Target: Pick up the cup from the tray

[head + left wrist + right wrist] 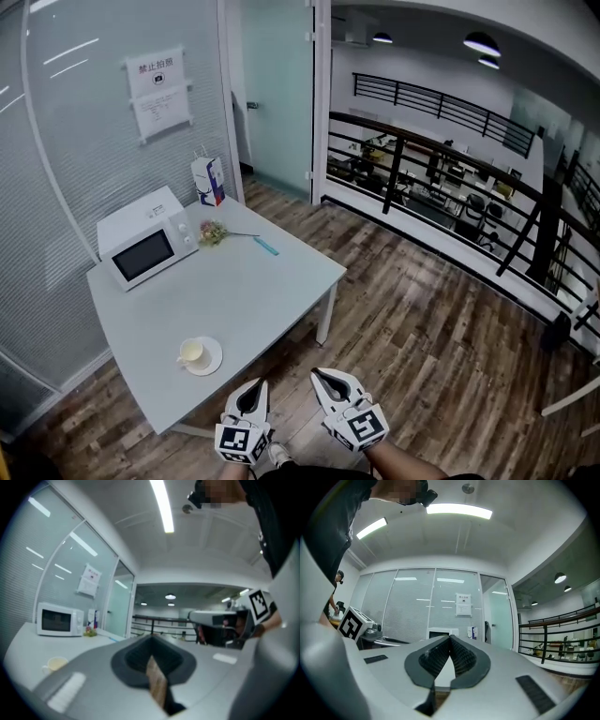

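A pale cup stands on a small white saucer near the front left of the light grey table. In the left gripper view the cup shows low at the left. My left gripper hangs just off the table's front edge, to the right of the cup and nearer to me. Its jaws are shut with nothing between them. My right gripper is beside it over the wooden floor, also shut and holding nothing.
A white microwave stands at the table's back left. A carton, a small bunch of flowers and a blue pen lie behind it. A glass wall runs along the left and a black railing along the right.
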